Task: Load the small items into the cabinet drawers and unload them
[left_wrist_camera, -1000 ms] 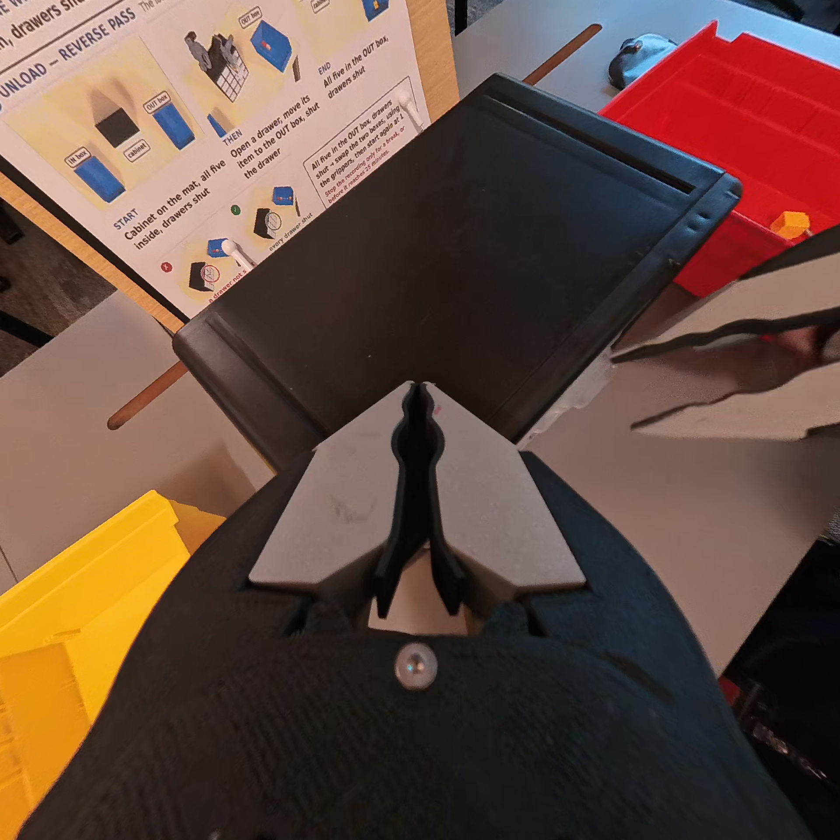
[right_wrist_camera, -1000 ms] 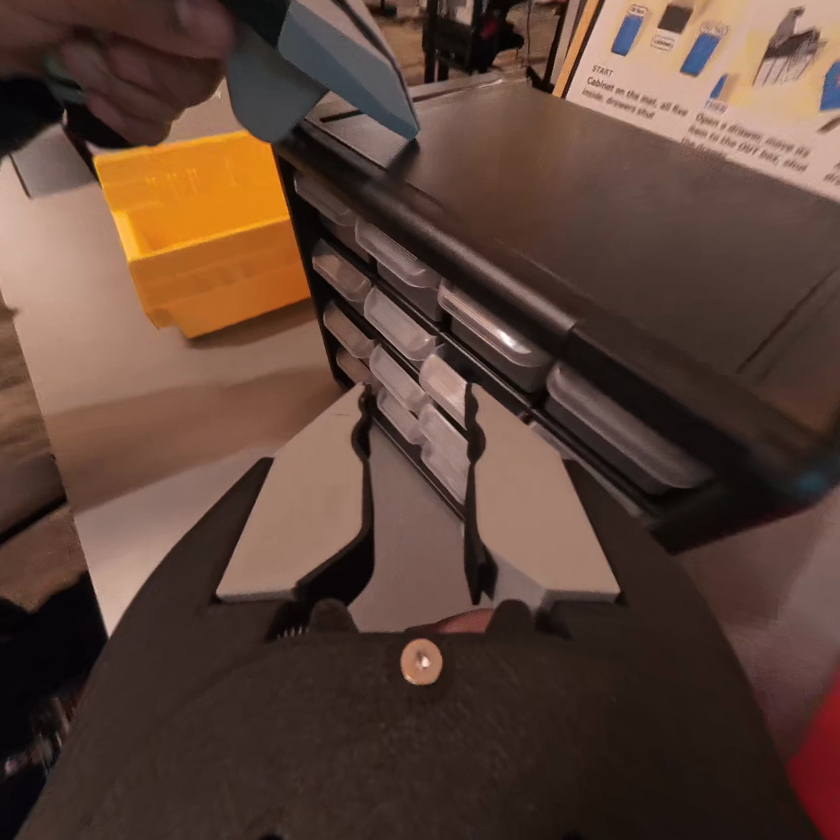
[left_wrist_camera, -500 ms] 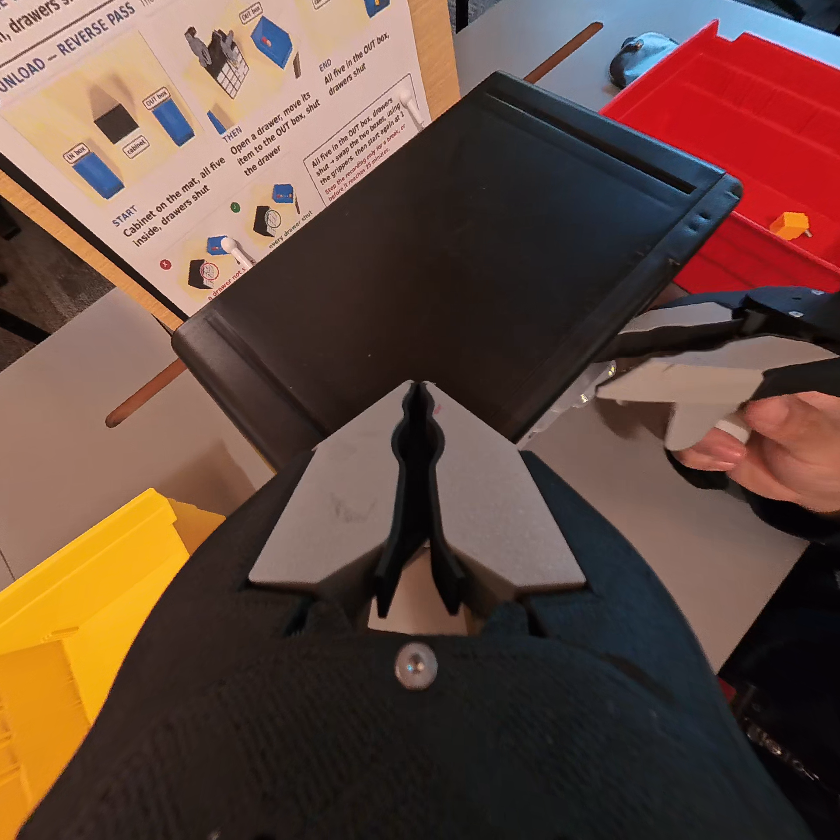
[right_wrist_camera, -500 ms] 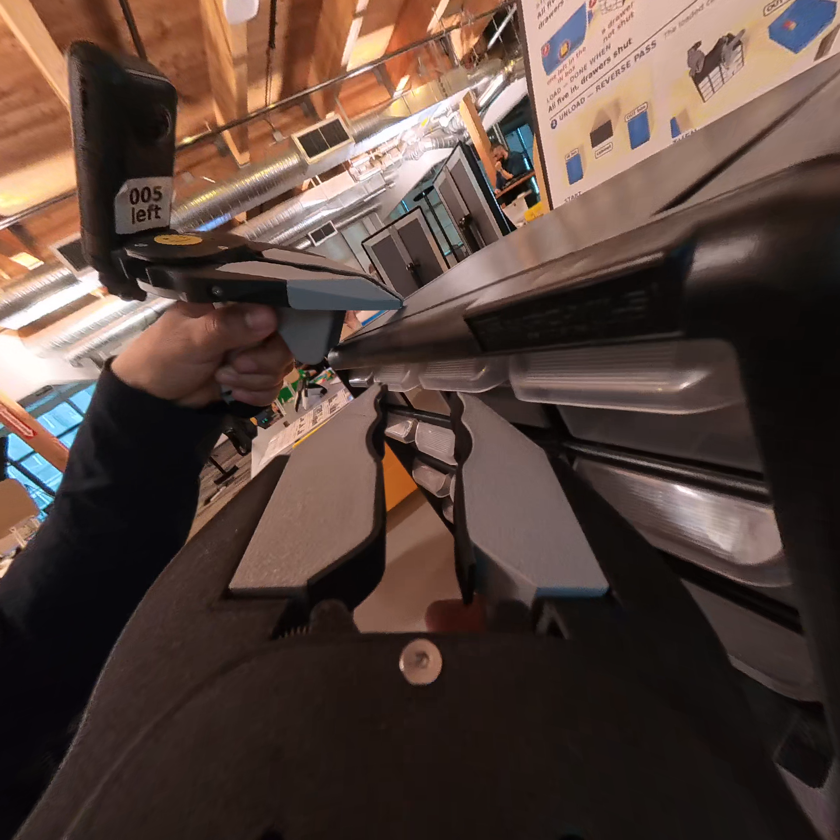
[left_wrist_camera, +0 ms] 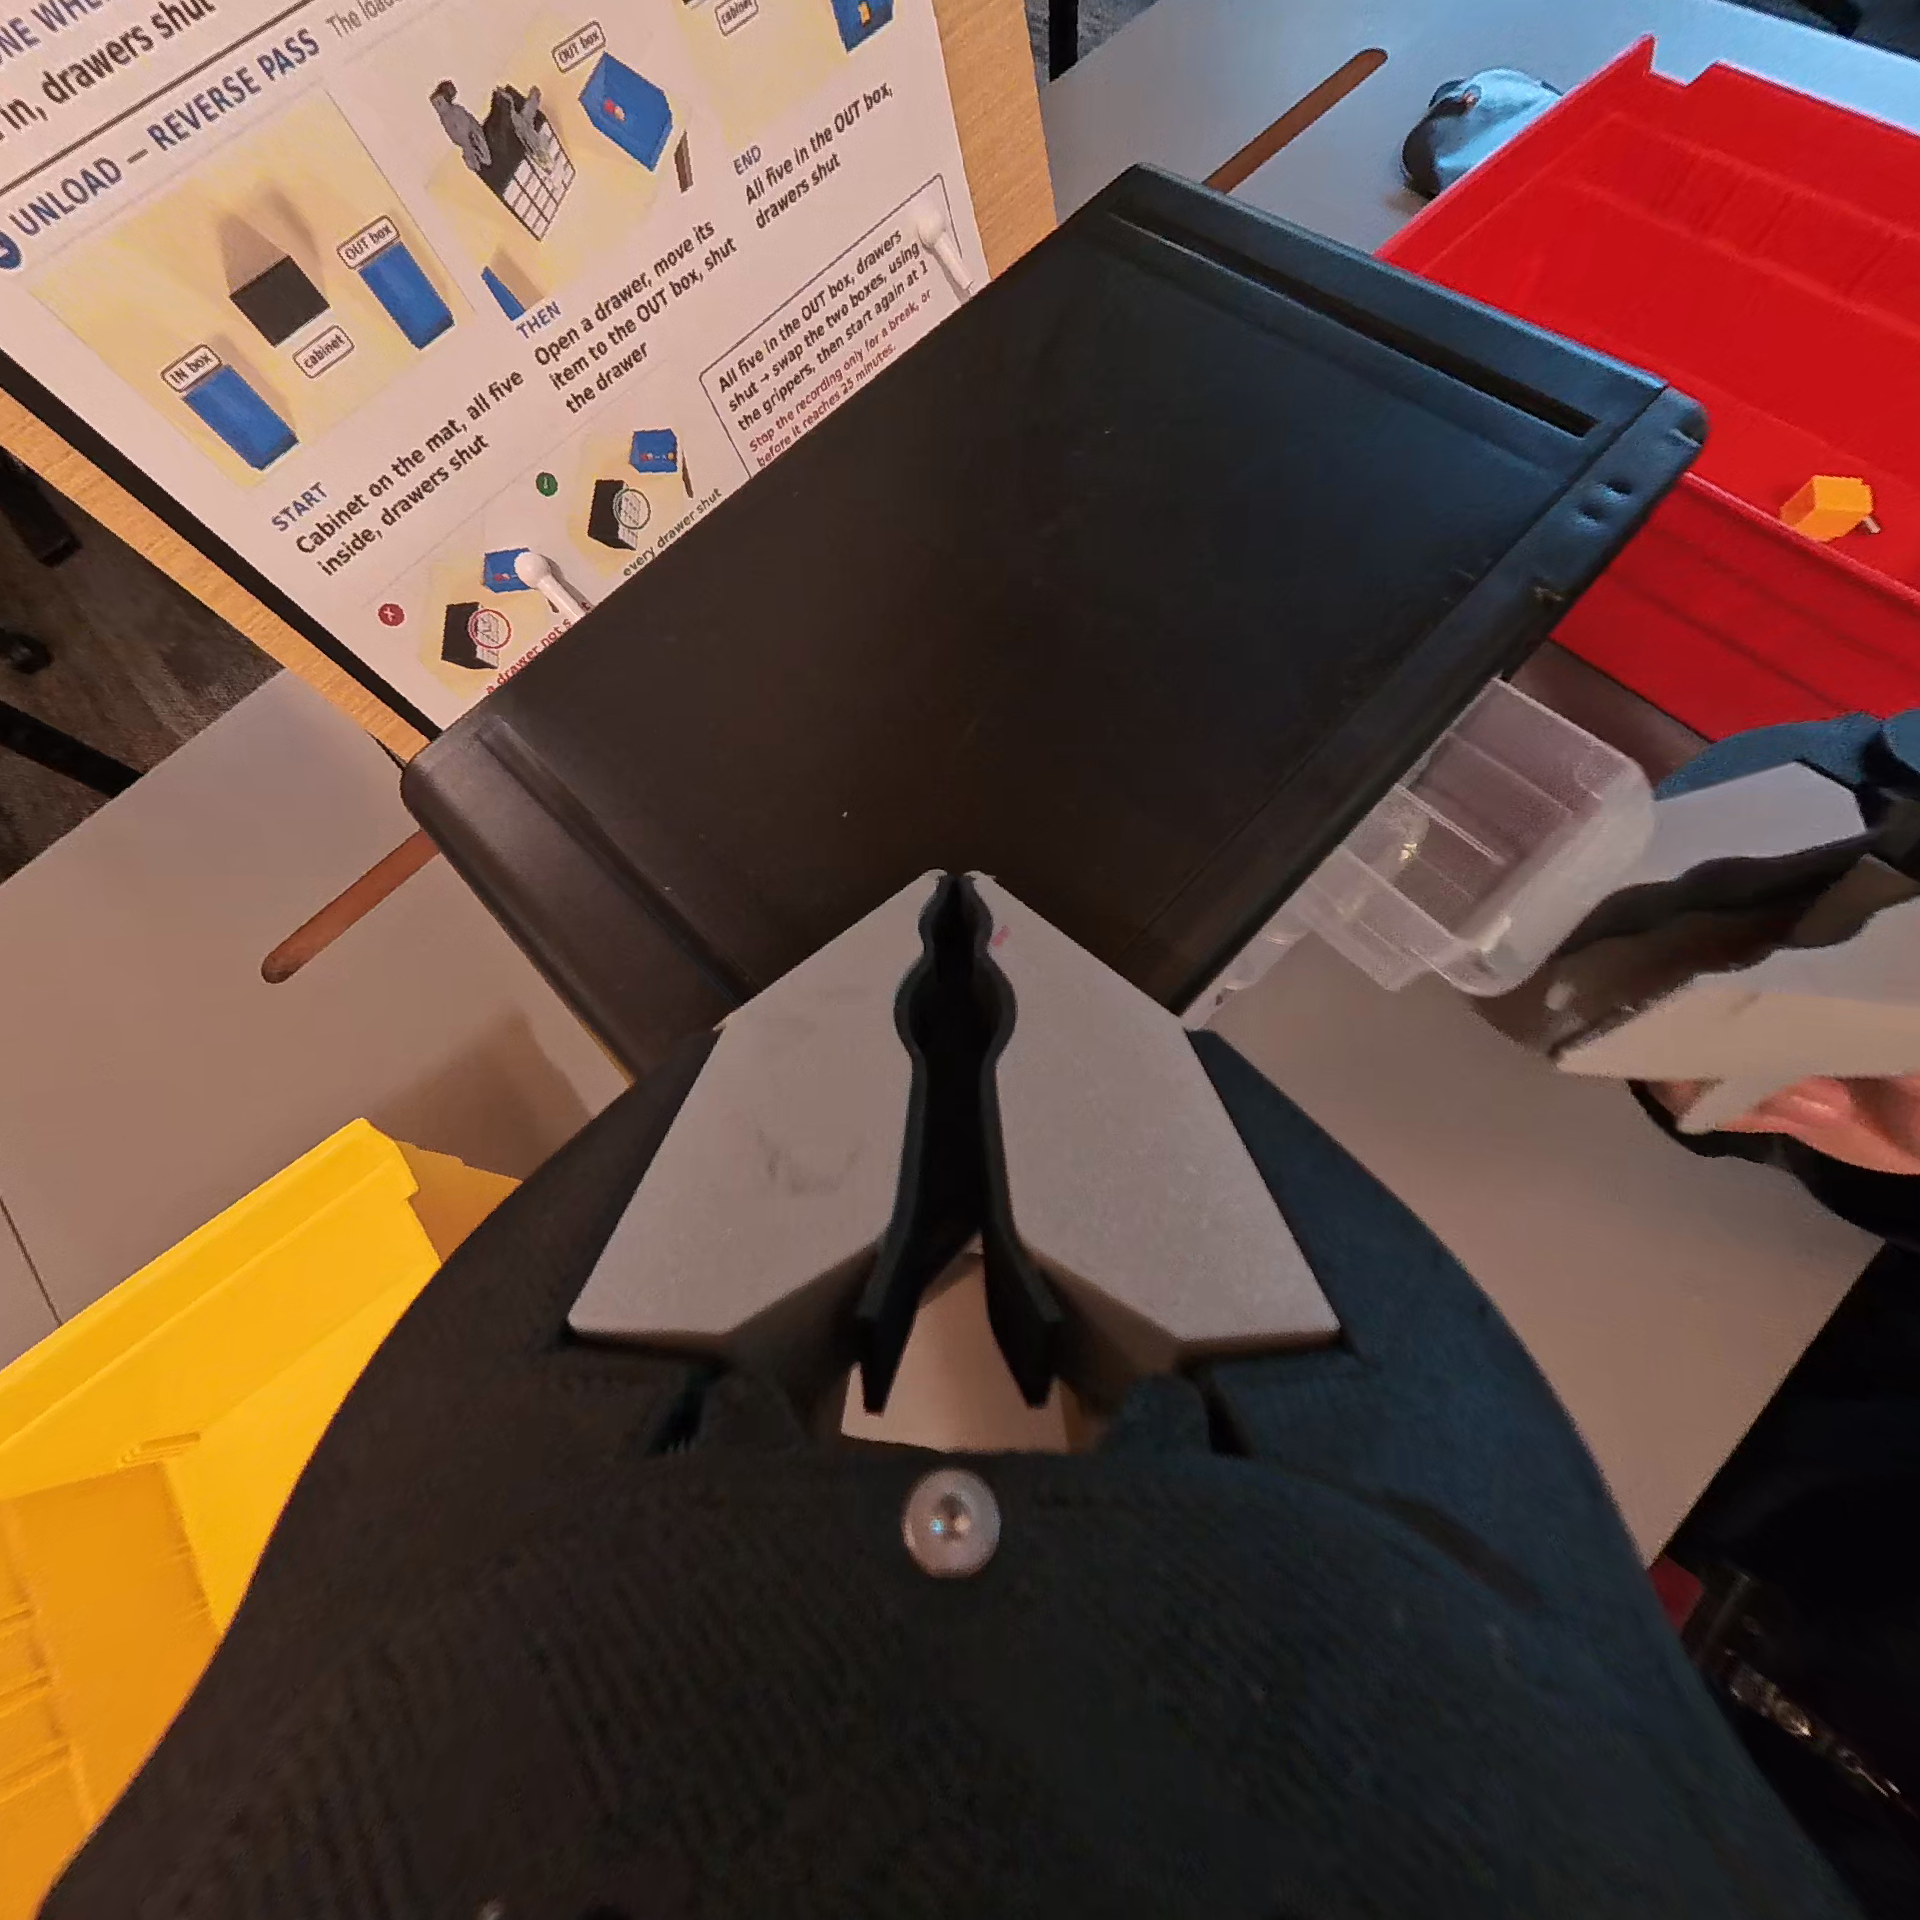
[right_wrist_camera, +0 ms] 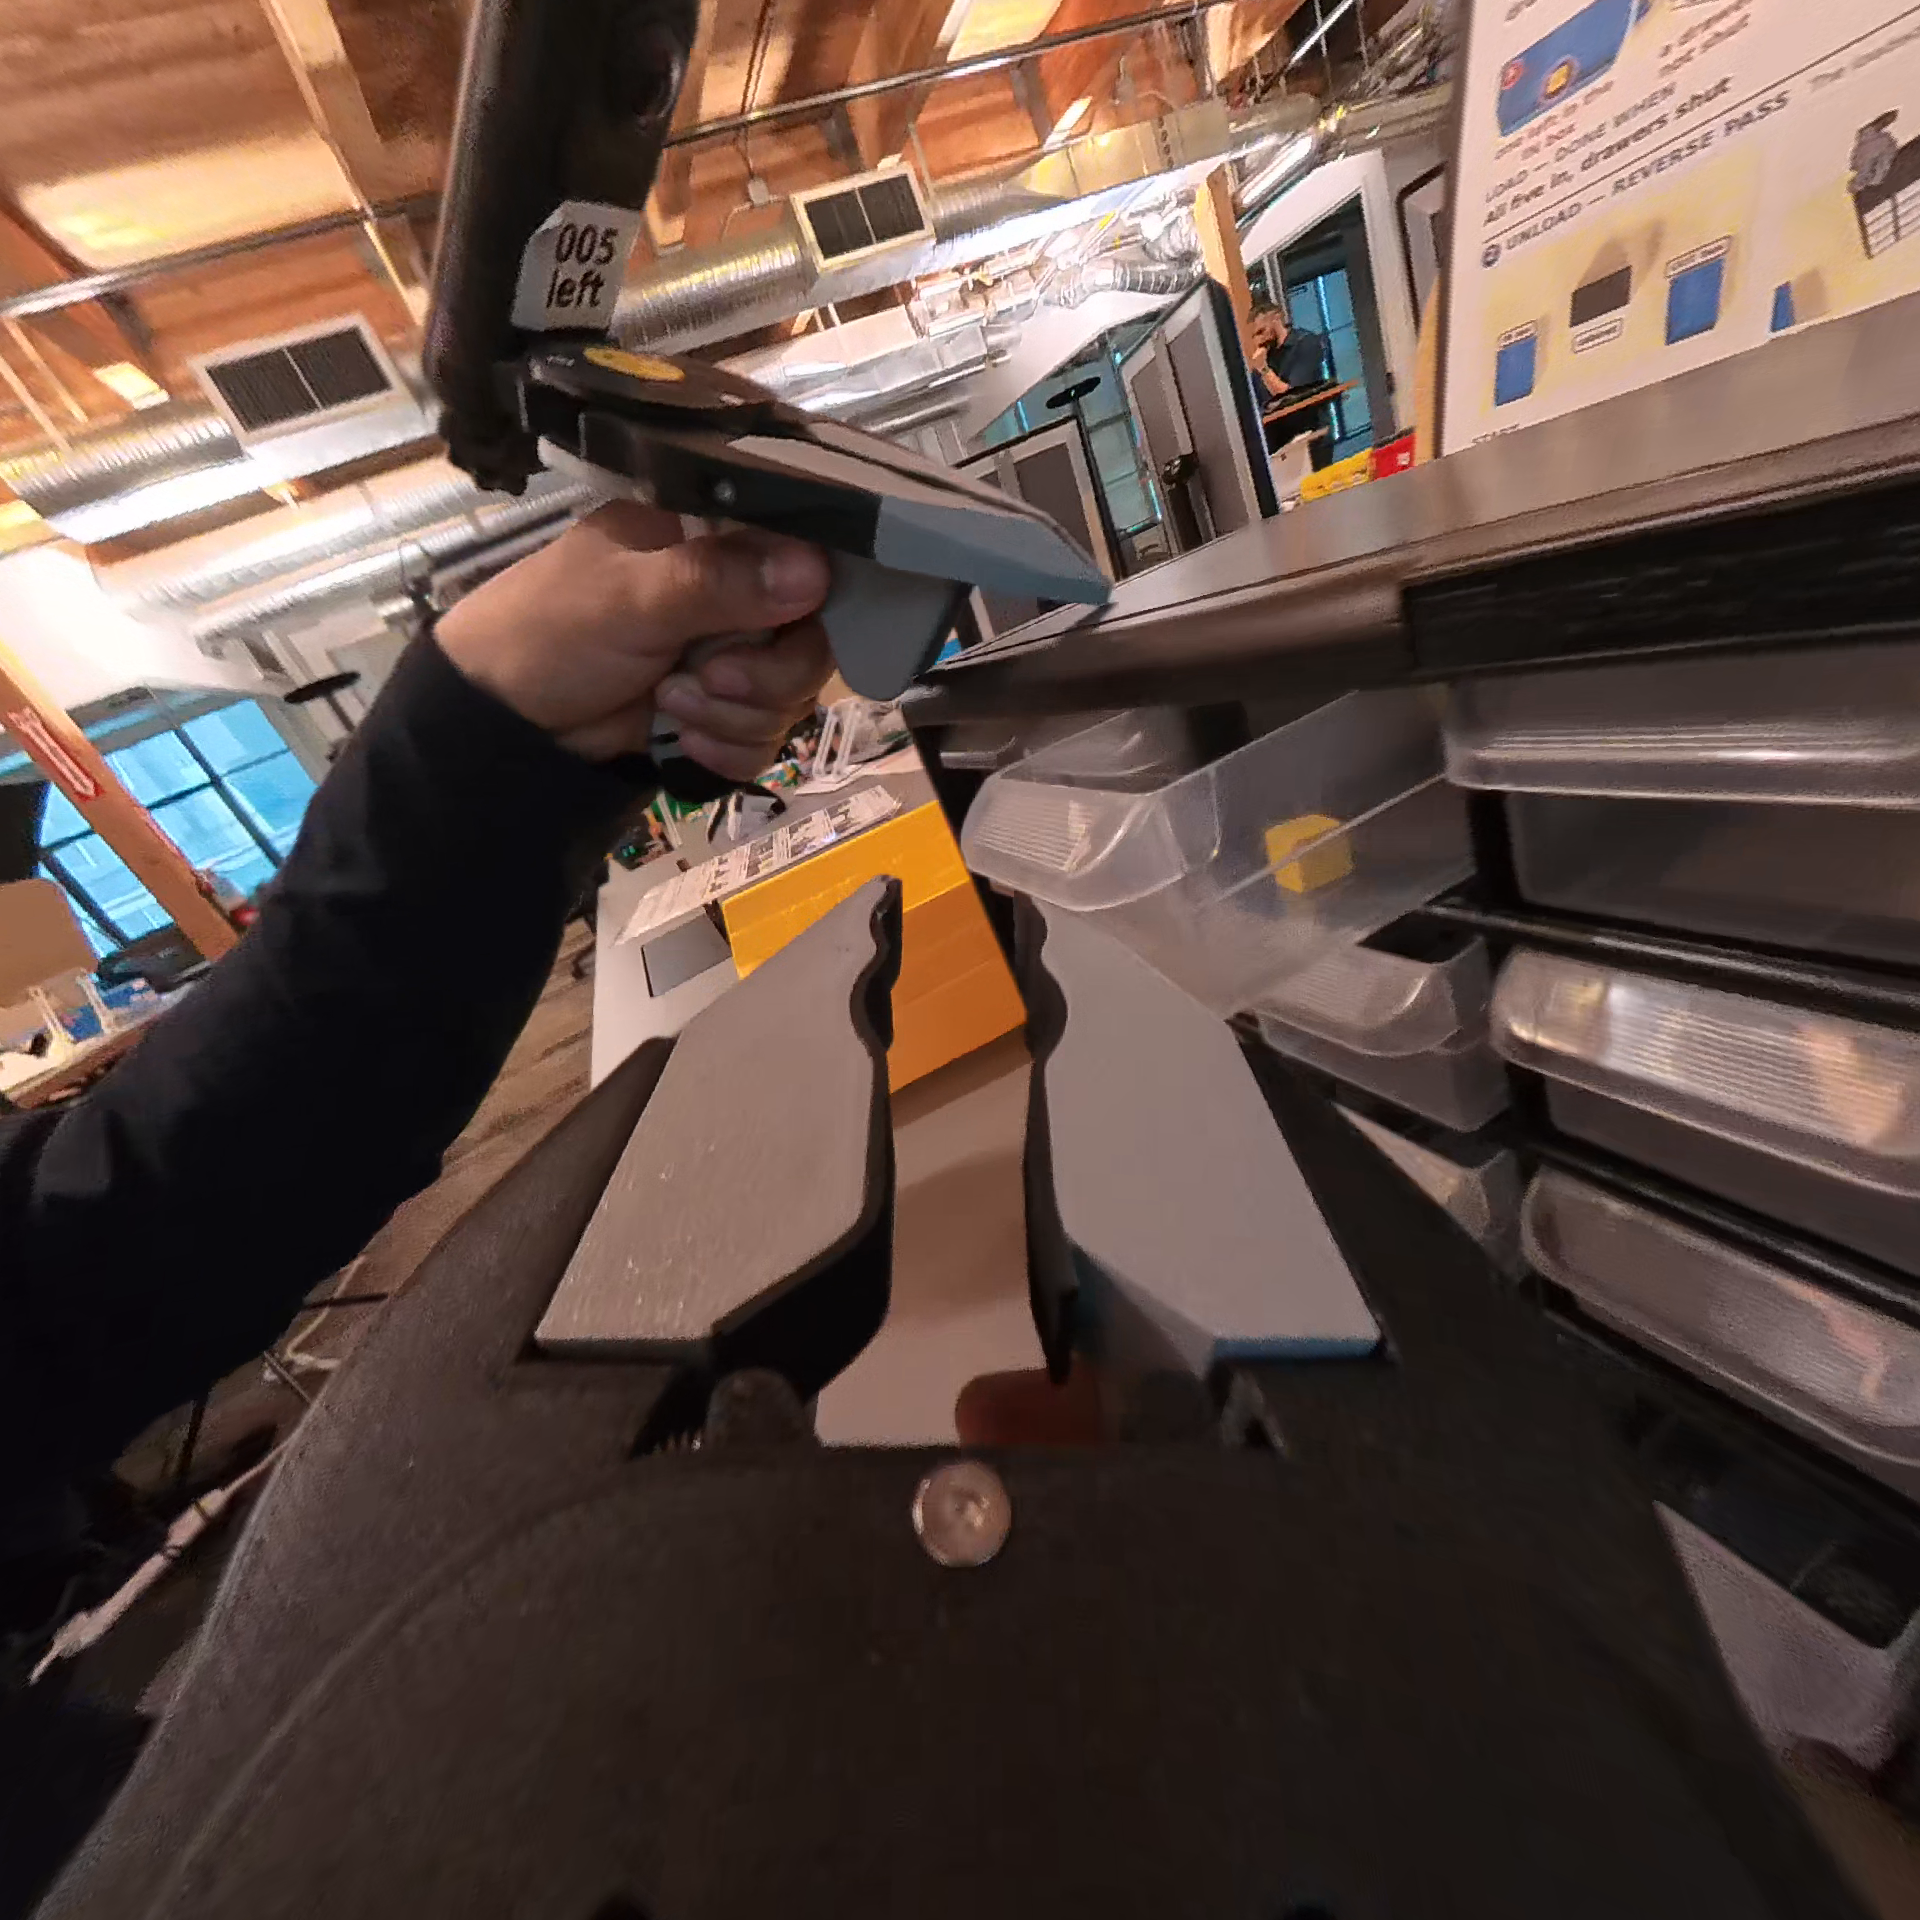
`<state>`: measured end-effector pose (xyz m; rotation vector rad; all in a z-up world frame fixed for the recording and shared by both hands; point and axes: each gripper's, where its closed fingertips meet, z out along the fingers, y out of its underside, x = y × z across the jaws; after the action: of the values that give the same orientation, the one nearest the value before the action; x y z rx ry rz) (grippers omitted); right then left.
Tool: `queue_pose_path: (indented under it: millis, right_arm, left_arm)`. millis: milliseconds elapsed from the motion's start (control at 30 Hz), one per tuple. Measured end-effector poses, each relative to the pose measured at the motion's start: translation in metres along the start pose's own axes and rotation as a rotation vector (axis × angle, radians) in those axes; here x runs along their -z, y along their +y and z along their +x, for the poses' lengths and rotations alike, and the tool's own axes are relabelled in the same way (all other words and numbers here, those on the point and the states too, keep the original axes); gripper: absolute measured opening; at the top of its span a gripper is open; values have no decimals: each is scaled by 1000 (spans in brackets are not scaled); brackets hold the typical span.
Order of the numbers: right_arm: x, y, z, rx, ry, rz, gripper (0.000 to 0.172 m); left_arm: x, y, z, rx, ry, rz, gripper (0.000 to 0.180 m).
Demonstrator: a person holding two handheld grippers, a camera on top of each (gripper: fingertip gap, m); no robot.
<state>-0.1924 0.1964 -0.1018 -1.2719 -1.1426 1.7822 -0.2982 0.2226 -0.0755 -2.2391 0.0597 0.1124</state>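
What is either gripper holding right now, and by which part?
Nothing: the left gripper is shut on nothing, resting on the cabinet; the right gripper is open beside the pulled-out drawer.

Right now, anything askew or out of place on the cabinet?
One clear plastic drawer in the top row of the black cabinet sticks out and tilts downward, a small yellow block inside. The other drawers sit flush.

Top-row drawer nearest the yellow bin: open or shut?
Open: the clear drawer juts out of the cabinet, a small yellow block inside.

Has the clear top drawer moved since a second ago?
Yes. The clear drawer now juts out past the black cabinet's front edge; earlier it sat flush, hidden under that edge.
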Motion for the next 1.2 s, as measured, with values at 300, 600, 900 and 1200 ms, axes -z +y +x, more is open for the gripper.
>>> queue_pose_path:
  millis: [300, 600, 900, 1200]
  right_arm:
    - [18, 6, -20, 23, -45, -45, 23]
    - [56, 1, -29, 172, 20, -308, 33]
    - [28, -35, 11, 461, 211, -912, 24]
    - [20, -2, 48, 683, 298, -1470, 14]
  left_arm:
    - [0, 0, 0, 3, 8, 1, 0]
    - [0, 0, 0, -2, 14, 4, 0]
    - [0, 0, 0, 1, 10, 1, 0]
    - [0, 0, 0, -5, 18, 2, 0]
